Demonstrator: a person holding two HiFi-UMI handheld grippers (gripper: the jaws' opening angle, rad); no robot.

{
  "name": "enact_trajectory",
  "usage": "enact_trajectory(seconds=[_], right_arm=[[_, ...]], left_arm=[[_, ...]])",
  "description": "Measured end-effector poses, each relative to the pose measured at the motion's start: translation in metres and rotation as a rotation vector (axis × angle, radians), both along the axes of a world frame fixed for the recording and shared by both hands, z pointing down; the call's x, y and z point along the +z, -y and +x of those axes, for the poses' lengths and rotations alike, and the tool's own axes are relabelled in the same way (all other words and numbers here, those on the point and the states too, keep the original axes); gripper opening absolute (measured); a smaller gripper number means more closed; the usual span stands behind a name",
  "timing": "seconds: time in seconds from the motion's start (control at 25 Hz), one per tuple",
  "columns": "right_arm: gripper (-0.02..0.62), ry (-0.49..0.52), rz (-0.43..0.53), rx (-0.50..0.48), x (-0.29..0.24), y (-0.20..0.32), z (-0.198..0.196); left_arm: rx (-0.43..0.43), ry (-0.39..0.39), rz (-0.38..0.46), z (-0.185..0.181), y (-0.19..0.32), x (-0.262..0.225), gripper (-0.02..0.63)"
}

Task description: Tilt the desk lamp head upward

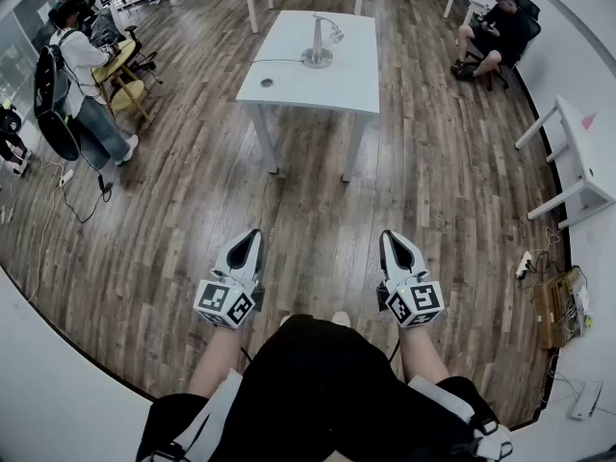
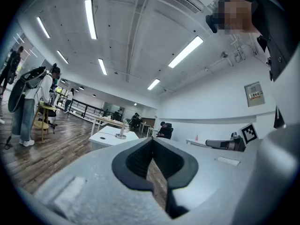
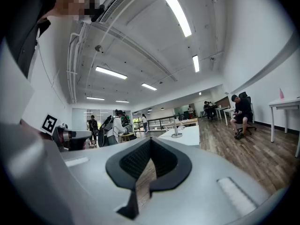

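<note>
From my head, I see my left tongs (image 1: 253,235) and my right tongs (image 1: 388,237) held out level in front of me. Both are squeezed tight with nothing in them. The desk lamp (image 1: 318,42) stands well away, about the middle of the white desk (image 1: 332,92), so I think the job has not started yet. Next I must walk up close, open one pair of tongs, take the small lamp head (image 1: 335,35) gently and push it up. The other pair may need to hold the round base (image 1: 317,59) so it does not slide. The lamp looks like shiny metal, with a thin straight stick and a flat round foot. The desk top is smooth and flat, and the floor (image 1: 192,210) is brown wood planks. From the left tongs' camera, the black ribbed pads (image 2: 140,161) meet at the tip, and the lamp (image 2: 122,130) is tiny and far off. From the right tongs' camera, the jaws are also pressed shut and empty, grey outside and black inside, and the lamp (image 3: 176,128) shines on the far desk (image 3: 190,136).
</note>
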State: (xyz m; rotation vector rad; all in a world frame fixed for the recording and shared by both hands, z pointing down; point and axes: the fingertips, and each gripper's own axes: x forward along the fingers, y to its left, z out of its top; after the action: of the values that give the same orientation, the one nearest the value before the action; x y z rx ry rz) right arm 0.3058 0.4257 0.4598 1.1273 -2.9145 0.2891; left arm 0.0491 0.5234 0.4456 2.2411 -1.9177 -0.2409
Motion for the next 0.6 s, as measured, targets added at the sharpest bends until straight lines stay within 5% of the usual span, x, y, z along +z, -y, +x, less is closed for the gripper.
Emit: enact_trajectory(seconds=[0.6], right_arm=[[0.002, 0.016, 0.005, -0.002, 0.0, 0.017, 0.04]], left_arm=[[-0.024, 0.002, -0.008, 0.033, 0.018, 0.005, 0.002]])
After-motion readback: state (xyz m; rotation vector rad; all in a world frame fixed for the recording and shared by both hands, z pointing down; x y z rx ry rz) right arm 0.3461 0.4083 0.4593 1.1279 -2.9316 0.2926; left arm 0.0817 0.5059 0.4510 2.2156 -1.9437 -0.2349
